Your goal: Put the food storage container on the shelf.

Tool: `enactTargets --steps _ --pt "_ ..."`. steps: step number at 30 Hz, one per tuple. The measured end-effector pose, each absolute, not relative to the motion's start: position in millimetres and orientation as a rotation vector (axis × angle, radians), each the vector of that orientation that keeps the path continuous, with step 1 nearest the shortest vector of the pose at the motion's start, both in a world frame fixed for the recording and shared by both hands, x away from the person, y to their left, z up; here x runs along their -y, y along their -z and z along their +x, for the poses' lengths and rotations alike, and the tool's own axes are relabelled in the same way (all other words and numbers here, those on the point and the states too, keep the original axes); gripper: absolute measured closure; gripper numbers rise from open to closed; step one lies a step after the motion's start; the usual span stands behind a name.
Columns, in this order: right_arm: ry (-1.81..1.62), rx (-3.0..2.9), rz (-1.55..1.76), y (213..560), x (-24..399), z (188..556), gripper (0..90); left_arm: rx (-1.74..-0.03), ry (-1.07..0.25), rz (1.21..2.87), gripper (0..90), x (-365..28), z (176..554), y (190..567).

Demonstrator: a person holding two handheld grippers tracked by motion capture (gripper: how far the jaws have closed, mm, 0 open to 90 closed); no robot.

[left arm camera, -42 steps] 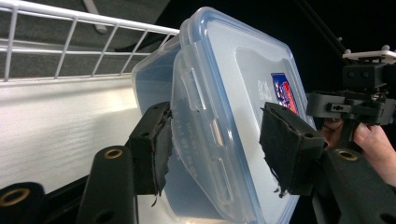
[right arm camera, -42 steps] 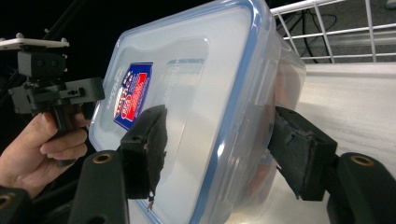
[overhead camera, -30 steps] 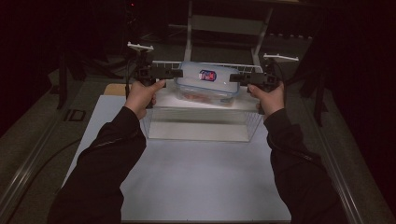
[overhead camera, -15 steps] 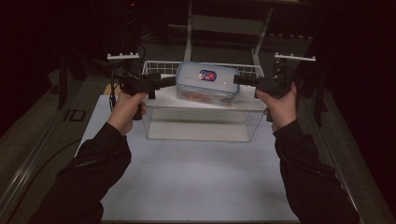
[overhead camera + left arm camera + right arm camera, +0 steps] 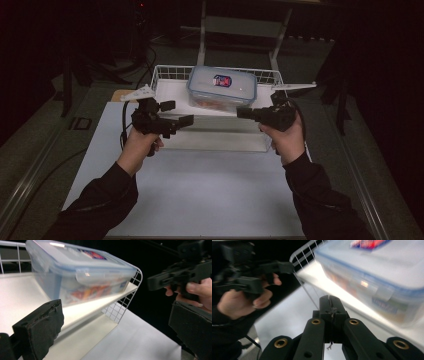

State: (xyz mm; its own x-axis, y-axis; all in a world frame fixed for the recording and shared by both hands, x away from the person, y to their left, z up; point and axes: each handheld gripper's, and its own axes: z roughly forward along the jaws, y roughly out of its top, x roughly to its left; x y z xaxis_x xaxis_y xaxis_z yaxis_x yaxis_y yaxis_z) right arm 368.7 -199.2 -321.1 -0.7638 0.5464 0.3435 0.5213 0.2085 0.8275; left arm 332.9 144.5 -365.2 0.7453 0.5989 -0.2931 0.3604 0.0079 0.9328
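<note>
A clear plastic food box [image 5: 222, 89] with a blue-rimmed lid and a red and blue label rests on the white top shelf of a wire-rimmed rack [image 5: 172, 71]. My left gripper [image 5: 177, 113] hovers to the rack's front left. Its jaws have just been opening and stand wide open with nothing between them. In the left gripper view the box [image 5: 82, 275] lies ahead, beyond the left gripper [image 5: 115, 308]. My right gripper [image 5: 241, 113] hangs at the rack's front right. Its jaws have just closed on nothing and are shut [image 5: 331, 302], with the box [image 5: 382, 272] just beyond.
The rack stands at the far end of a white tabletop [image 5: 200, 195], whose near half is bare. Metal rails [image 5: 30, 175] run along both sides. A grey stand [image 5: 240, 25] rises behind the rack in the dark. Cables trail from both grippers.
Both grippers have left the box's ends and drawn back toward me and outward. The left jaws have spread wide, the right jaws have come together. The box stays on the shelf.
</note>
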Motion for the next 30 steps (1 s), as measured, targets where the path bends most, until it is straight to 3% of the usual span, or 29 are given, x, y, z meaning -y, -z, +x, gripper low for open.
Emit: enactTargets --steps 17,30 --pt "-1.479 -2.323 1.222 341.3 207.5 401.2 89.8 -0.786 -0.282 1.643 0.0 -134.8 293.1 412.1" --pt "-1.424 -2.26 1.277 341.1 214.0 420.4 89.0 -0.766 -0.284 1.651 0.0 -133.4 288.0 415.9"
